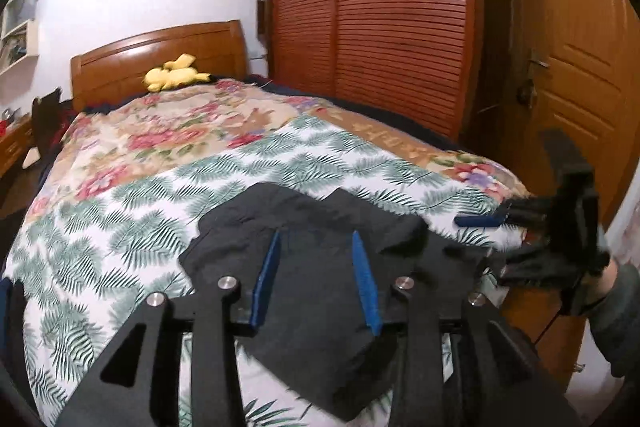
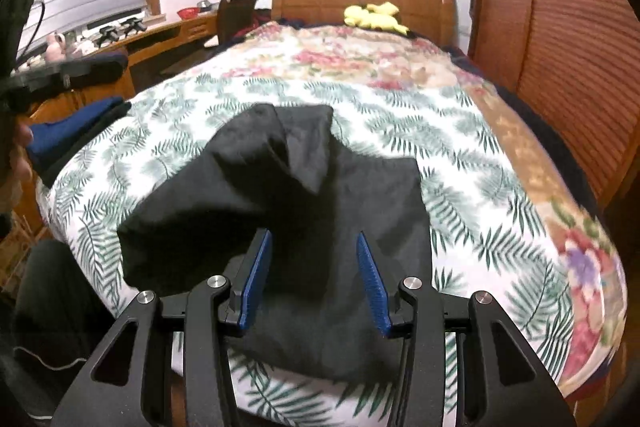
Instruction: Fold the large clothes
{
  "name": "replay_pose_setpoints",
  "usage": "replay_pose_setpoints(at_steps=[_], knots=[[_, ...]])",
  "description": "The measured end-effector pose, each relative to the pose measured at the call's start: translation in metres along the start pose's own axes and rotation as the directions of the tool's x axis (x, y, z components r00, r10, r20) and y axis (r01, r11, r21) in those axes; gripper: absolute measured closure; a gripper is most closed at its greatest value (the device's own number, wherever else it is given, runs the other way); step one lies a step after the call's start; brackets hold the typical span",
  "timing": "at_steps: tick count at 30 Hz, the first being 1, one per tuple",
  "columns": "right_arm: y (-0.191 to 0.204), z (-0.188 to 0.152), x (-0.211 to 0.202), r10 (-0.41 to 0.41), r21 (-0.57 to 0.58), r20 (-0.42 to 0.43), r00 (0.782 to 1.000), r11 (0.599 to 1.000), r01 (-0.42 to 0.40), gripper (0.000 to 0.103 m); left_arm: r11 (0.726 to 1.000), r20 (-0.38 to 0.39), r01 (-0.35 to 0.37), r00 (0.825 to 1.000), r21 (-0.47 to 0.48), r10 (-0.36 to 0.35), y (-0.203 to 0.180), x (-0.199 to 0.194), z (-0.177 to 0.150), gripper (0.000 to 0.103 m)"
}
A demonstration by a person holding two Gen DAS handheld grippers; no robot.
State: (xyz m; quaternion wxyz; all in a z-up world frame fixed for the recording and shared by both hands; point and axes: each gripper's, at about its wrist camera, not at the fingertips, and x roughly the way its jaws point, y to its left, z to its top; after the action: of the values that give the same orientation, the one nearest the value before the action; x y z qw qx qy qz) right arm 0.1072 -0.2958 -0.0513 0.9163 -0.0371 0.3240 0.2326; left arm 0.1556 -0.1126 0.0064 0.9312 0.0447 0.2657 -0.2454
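A black garment (image 1: 316,267) lies folded into a rough bundle on the fern-print bedspread (image 1: 120,219), near the foot of the bed. My left gripper (image 1: 316,239) hovers over it with its blue-padded jaws open and empty. The right gripper shows at the right of the left wrist view (image 1: 496,219), held in a gloved hand beside the bed's edge. In the right wrist view the garment (image 2: 280,195) lies crumpled with a raised fold at the far end, and my right gripper (image 2: 314,239) is open above its near part. The left gripper (image 2: 72,71) appears at the far left.
A floral quilt (image 1: 172,131) covers the far half of the bed, with a yellow plush toy (image 1: 176,77) by the wooden headboard (image 1: 160,55). A slatted wardrobe (image 1: 380,19) and a door (image 1: 580,67) stand right. A desk (image 2: 152,35) and folded blue cloth (image 2: 68,135) are left.
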Motion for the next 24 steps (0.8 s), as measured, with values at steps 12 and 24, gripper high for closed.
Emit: replay_pose_setpoints(at_steps=[12, 24], knots=[[0.022, 0.047, 0.023, 0.048, -0.016, 0.010, 0.999, 0.999, -0.048, 0.058, 0.994, -0.037, -0.081, 0.996, -0.071, 0.078, 0.059, -0.007, -0.047, 0.066], [0.021, 0.035, 0.056, 0.054, 0.040, -0.088, 0.995, 0.998, -0.050, 0.058, 0.986, -0.080, -0.089, 0.994, -0.140, 0.079, 0.082, -0.009, -0.090, 0.065]])
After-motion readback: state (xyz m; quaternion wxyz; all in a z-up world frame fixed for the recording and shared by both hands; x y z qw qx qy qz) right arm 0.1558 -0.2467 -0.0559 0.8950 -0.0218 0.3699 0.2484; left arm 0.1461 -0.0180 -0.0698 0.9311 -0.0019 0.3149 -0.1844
